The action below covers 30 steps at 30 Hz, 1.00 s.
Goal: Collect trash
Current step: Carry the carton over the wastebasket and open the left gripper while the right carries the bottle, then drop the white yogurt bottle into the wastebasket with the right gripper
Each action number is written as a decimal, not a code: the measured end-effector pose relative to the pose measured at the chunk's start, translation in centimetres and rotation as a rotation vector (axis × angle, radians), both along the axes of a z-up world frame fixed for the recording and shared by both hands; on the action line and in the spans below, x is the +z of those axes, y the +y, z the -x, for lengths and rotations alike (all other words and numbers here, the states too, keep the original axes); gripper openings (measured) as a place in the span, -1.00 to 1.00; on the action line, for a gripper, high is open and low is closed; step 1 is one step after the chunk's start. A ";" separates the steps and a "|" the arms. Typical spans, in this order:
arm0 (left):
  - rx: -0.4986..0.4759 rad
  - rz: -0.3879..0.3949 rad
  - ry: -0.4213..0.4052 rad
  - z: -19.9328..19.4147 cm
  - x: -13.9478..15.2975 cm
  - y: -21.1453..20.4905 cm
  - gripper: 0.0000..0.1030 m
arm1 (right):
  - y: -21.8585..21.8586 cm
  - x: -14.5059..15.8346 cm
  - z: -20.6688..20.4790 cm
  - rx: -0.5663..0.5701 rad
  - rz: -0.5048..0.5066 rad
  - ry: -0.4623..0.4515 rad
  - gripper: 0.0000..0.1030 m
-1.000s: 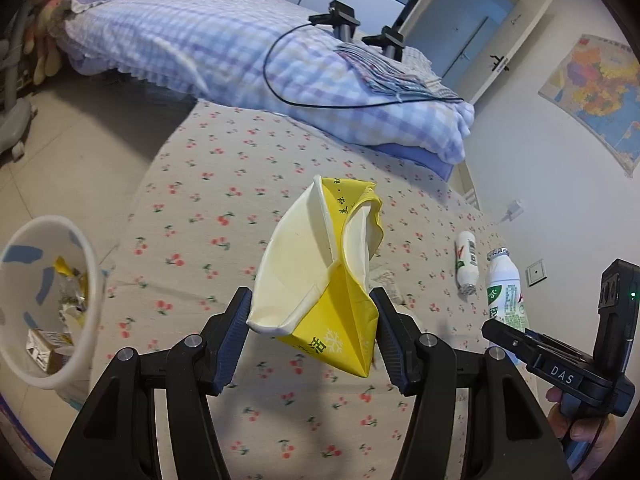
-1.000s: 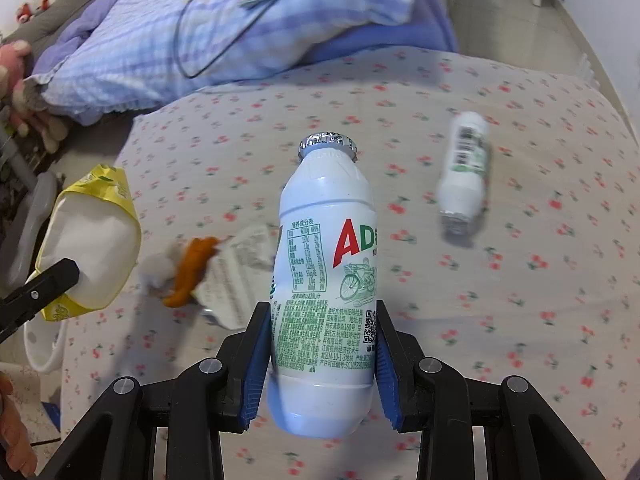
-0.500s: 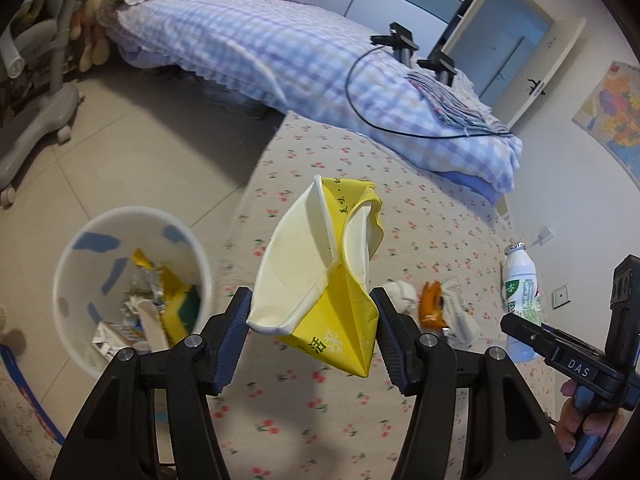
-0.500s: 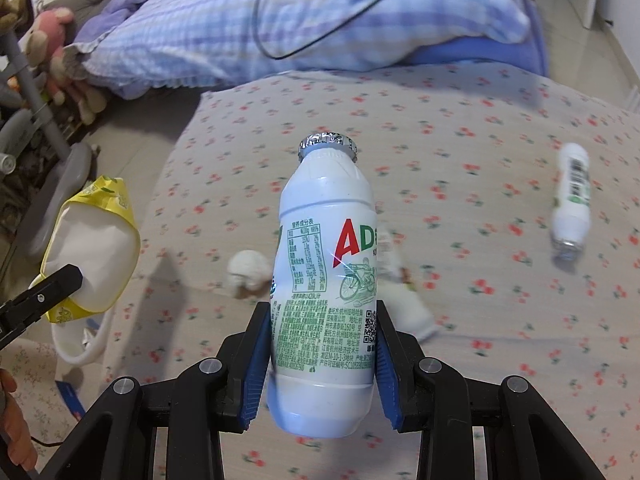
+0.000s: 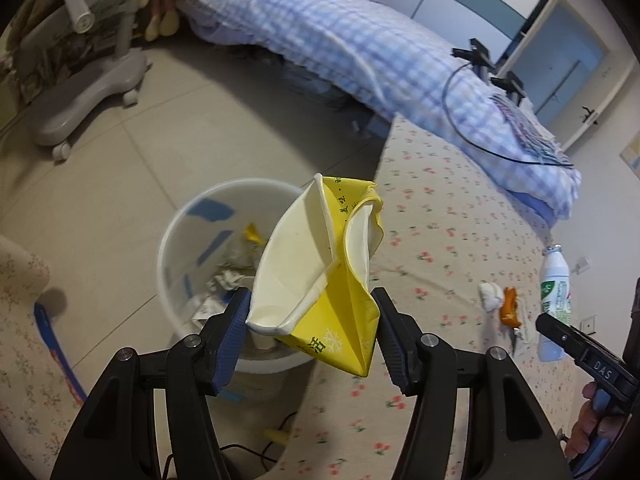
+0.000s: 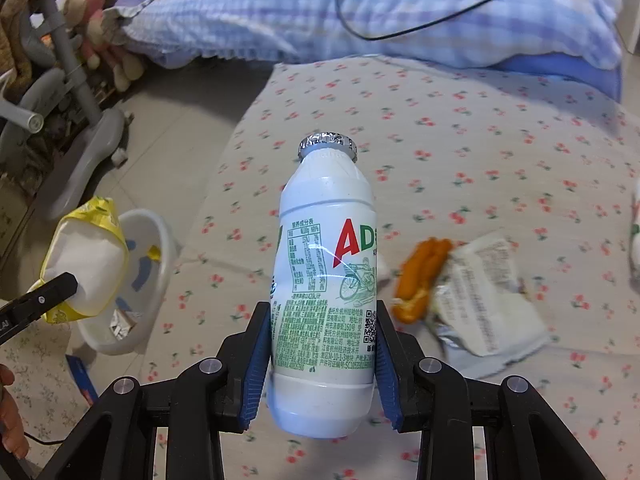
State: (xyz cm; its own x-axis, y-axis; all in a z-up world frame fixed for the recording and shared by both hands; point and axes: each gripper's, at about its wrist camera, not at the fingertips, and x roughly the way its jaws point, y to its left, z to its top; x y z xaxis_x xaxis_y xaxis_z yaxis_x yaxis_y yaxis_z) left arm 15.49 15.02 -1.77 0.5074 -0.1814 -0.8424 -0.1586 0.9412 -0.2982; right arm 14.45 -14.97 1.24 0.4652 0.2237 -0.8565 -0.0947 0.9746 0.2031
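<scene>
My left gripper (image 5: 314,334) is shut on a crushed yellow paper cup (image 5: 320,272) with a cream inside, held in the air over the near rim of a white trash bin (image 5: 176,240) that stands on the floor with scraps in it. My right gripper (image 6: 322,364) is shut on a white AD milk bottle (image 6: 324,280) with a foil cap, above the cherry-print cloth (image 6: 460,128). The cup (image 6: 86,268) and bin (image 6: 148,276) also show at the left of the right wrist view. The bottle (image 5: 554,292) appears at the right of the left wrist view.
On the cloth lie an orange snack piece (image 6: 420,276), a crumpled white wrapper (image 6: 484,300) and a white wad (image 5: 490,294). A bed with a blue checked quilt (image 5: 360,44) and black cable lies beyond. A grey wheeled stand (image 5: 80,80) stands on the tiled floor.
Both grippers have swung left from over the cloth toward the floor. The bin has come from the left edge to right under the cup. The second bottle has slid out to the right.
</scene>
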 end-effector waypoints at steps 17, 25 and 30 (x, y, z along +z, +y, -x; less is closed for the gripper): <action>0.086 -0.194 0.075 1.9 -1.6 5.4 0.71 | 7.5 -1.5 -1.4 0.127 -0.008 0.000 -0.19; 0.093 -0.222 0.100 3.5 -2.0 7.2 0.71 | 12.8 -3.1 -2.2 0.207 -0.006 0.011 -0.19; 0.096 -0.246 0.106 4.1 -2.2 8.1 0.72 | 15.5 -4.1 -2.8 0.245 -0.010 0.013 -0.19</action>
State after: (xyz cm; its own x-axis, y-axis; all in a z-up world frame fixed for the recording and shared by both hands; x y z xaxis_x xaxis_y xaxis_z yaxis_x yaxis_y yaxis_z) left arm 11.43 23.11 -3.98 0.4195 0.0791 -0.9043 -0.2683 0.9625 -0.0402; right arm 17.28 0.50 -2.90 0.3846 0.3368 -0.8595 -0.3252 0.9208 0.2153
